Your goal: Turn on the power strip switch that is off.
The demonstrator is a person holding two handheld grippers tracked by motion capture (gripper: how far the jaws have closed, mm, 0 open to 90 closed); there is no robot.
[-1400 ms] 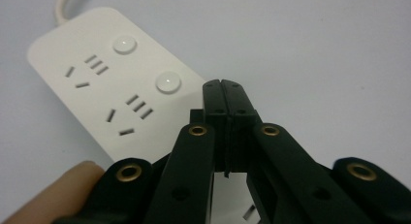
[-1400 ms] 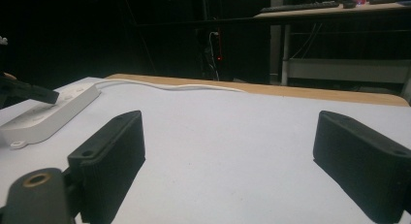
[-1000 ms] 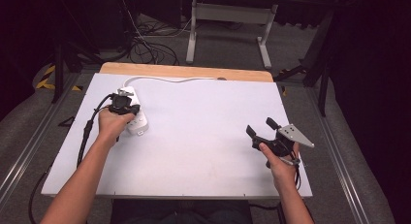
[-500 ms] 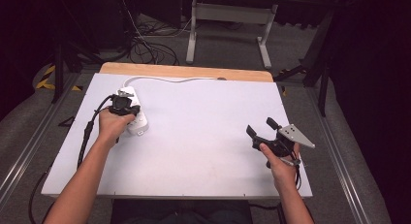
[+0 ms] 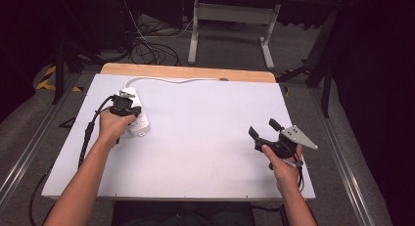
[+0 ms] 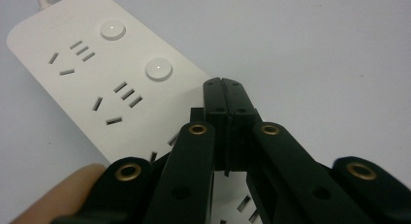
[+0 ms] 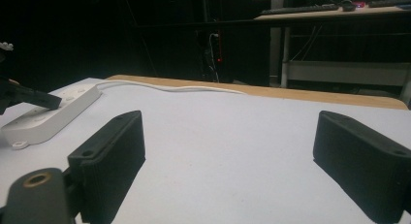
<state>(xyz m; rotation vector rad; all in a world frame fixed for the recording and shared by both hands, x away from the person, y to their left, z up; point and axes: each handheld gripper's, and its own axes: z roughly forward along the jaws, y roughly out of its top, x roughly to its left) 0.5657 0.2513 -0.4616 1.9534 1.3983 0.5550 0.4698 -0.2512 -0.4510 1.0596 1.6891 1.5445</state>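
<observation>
A white power strip lies at the table's back left, its white cable running along the back edge. In the left gripper view the power strip shows round buttons and socket slots. My left gripper is over the strip, and its tips are pressed together with nothing between them, resting on or just above the strip's top face. My right gripper is held above the table's right front, jaws wide apart and empty. The right gripper view also catches the power strip far left.
The white table has a bare wooden strip along its far edge. Behind it stand a white desk frame and loose cables on the floor. Metal rails run along both sides of the table.
</observation>
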